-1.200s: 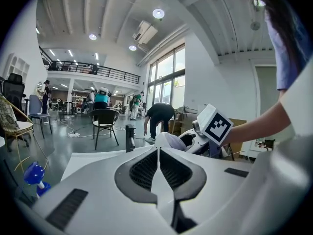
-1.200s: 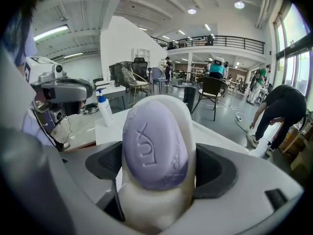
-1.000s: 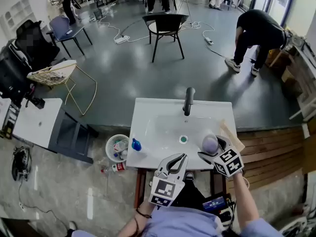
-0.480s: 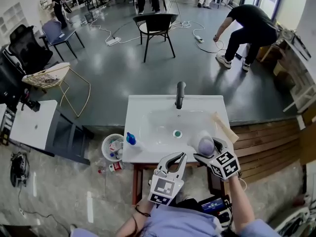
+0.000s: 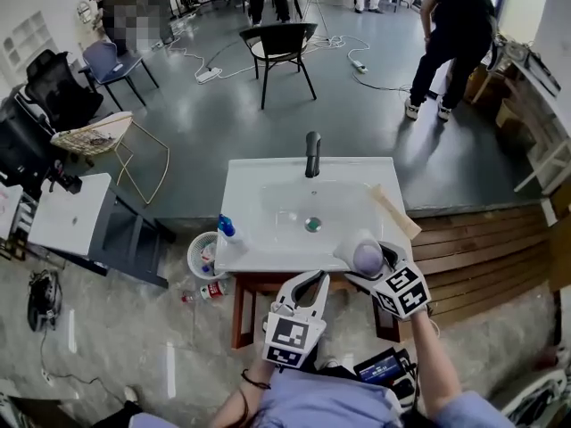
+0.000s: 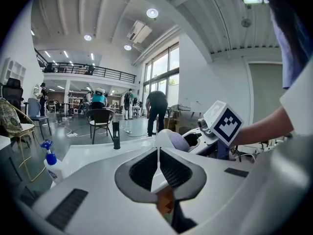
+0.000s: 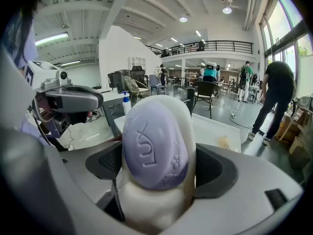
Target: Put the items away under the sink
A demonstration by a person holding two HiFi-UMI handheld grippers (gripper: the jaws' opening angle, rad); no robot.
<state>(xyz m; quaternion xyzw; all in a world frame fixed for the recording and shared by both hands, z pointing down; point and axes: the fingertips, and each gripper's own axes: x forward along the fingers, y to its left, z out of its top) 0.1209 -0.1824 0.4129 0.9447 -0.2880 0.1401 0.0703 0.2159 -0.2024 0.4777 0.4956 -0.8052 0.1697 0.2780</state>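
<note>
Moved: LUX bottle [image 7: 155,146] pulled back to sink's [image 5: 259,243] near-right edge.
R gripper [image 5: 368,266]: clamped on bottle, purple cap twd cam.
L gripper [image 6: 159,155]: jaws pressed together, empty, near sink front.
Spray bottle [image 5: 223,231]: sink's left edge.

head view looks steeply down at the sink [image 5: 268,205]; both gripper views skim low across it, close.

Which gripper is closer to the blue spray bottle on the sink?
Left. The left gripper hangs at the sink's front edge, right of the spray bottle. The right gripper, clamping a purple-capped bottle, is farther right, near the sink's corner.
</note>
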